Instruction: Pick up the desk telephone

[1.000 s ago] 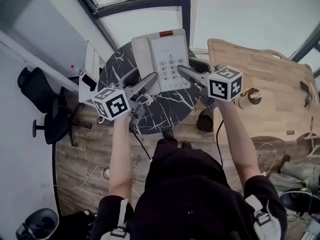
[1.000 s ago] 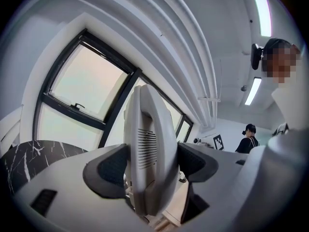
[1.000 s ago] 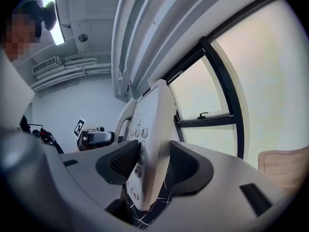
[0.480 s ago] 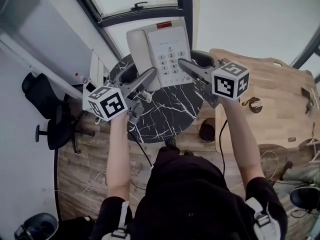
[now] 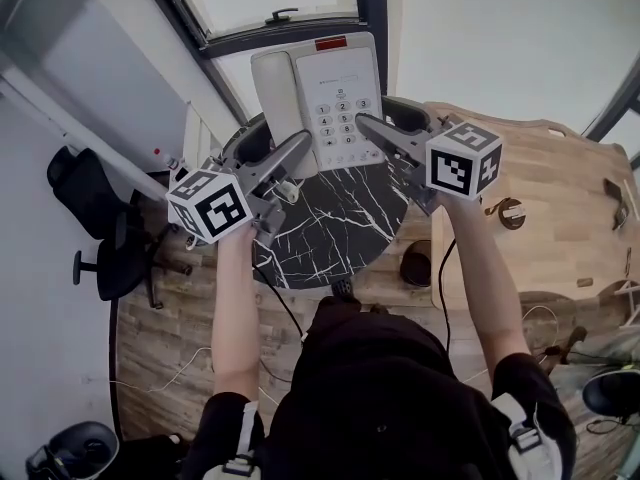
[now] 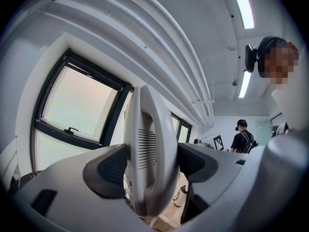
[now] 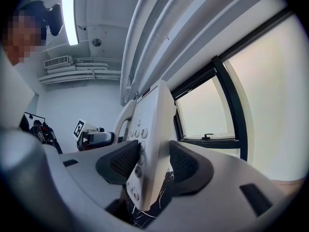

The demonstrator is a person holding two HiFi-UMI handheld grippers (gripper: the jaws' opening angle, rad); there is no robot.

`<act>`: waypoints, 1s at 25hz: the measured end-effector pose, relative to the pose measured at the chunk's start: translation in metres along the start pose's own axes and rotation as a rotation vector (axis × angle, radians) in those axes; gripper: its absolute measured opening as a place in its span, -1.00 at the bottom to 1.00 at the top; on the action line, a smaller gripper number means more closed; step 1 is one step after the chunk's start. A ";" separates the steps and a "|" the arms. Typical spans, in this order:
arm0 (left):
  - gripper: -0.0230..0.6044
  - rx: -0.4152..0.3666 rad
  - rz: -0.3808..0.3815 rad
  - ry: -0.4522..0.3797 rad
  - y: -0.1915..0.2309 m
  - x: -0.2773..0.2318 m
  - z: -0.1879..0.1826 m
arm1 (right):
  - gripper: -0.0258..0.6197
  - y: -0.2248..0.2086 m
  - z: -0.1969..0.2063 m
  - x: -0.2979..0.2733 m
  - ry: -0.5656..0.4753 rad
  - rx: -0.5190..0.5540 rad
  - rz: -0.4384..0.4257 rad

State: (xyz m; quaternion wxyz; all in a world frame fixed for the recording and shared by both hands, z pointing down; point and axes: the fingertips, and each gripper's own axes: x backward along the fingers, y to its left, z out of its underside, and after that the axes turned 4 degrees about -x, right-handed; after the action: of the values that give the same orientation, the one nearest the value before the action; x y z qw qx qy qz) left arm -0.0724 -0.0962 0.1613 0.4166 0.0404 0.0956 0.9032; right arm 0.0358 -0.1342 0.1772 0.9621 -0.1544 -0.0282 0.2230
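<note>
Now the left gripper (image 5: 297, 151) clamps the handset edge of the desk telephone (image 5: 325, 93) and the right gripper (image 5: 368, 126) clamps its keypad edge. The phone is held in the air, clear of the black marble table (image 5: 335, 223).

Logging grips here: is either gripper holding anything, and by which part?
Both hold the desk telephone: the left gripper clamps across its handset side, the right gripper clamps its keypad-side edge.

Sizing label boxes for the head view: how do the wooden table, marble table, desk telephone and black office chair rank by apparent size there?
1. wooden table
2. marble table, partly covered
3. desk telephone and black office chair look alike; the telephone is nearer the camera, so unranked.
</note>
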 end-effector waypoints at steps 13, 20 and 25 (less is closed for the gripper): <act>0.17 -0.003 0.001 0.010 -0.004 -0.002 0.001 | -0.24 -0.001 0.003 0.005 -0.021 -0.033 0.008; 0.17 -0.003 0.006 0.007 -0.007 -0.004 0.002 | -0.24 -0.002 0.003 0.010 -0.015 -0.034 0.014; 0.16 0.002 0.011 0.012 -0.008 -0.004 0.005 | -0.24 -0.002 0.005 0.011 -0.014 -0.032 0.021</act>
State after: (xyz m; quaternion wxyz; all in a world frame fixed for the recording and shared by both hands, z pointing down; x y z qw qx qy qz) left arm -0.0634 -0.0935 0.1651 0.4111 0.0358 0.0989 0.9055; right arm 0.0461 -0.1296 0.1828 0.9569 -0.1684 -0.0370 0.2338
